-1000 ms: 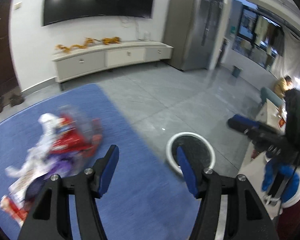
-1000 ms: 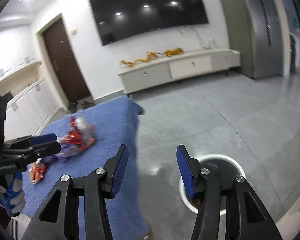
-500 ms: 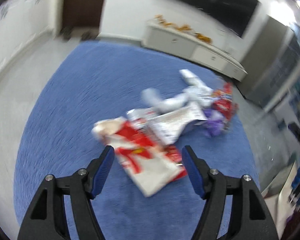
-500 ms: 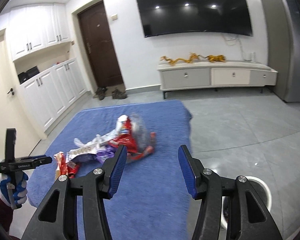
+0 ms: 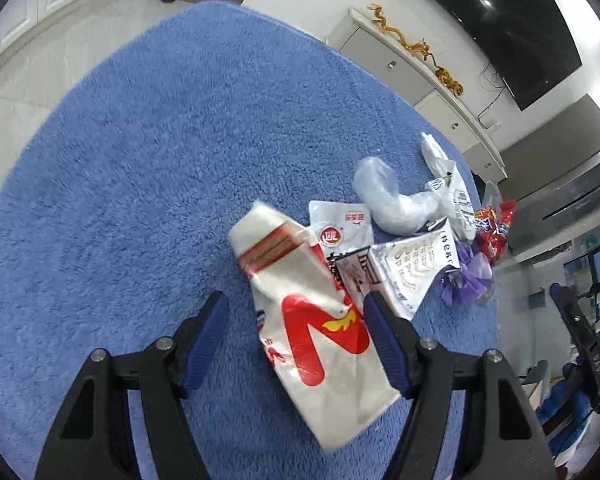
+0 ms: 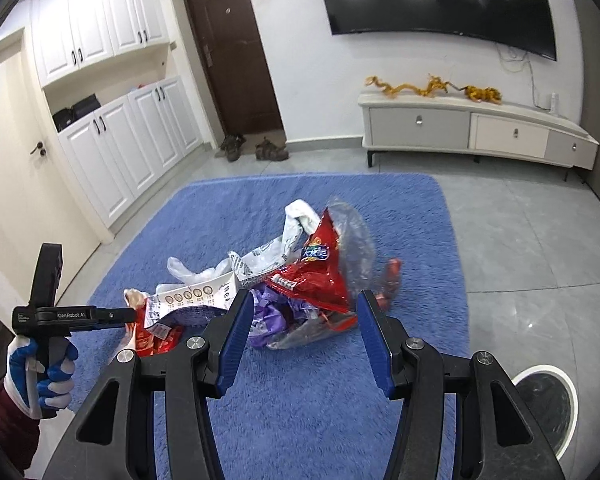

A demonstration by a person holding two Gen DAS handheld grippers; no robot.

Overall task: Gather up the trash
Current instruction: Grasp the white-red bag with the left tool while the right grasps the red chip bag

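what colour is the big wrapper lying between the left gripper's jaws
White with a large red mark and a small yellow flame shape: the big wrapper shows best in the left wrist view, on the blue rug.

White wrapper [image 5: 320,332] with red flame print lies on blue rug [image 5: 140,160].

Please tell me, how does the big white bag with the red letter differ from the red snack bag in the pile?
The white bag lies flat and long on the blue rug, at the near end of the pile. The red snack bag is crumpled and stands up, at the far end by the purple wrapper. The open left gripper frames the white bag; the open right gripper frames the red one. Neither is gripped.
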